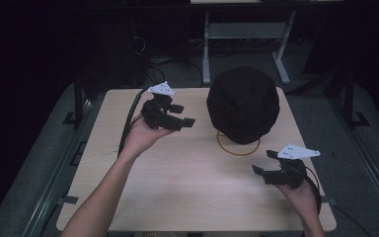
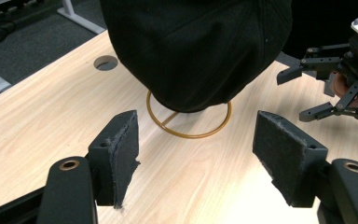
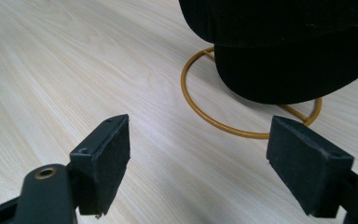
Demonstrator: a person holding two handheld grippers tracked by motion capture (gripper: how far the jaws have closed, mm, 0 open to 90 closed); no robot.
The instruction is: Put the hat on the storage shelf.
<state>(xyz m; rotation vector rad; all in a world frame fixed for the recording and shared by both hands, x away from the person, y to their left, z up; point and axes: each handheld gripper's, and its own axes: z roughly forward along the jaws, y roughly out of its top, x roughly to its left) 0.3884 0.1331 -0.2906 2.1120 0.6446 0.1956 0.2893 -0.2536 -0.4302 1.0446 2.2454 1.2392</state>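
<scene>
Black cap [image 1: 243,103] resting untouched on its gold wire stand [image 1: 238,146] at table centre, with the left gripper [image 1: 180,115] at nine o'clock and the right gripper [image 1: 264,162] at five o'clock, both spread and empty; grasp pending.

The pale wood tabletop [image 1: 177,187] has a round cable hole [image 2: 106,62] near its far edge. Beyond it, a white desk frame [image 1: 246,34] stands on grey floor [image 1: 24,148], with dark cables [image 1: 153,64] nearby.
</scene>
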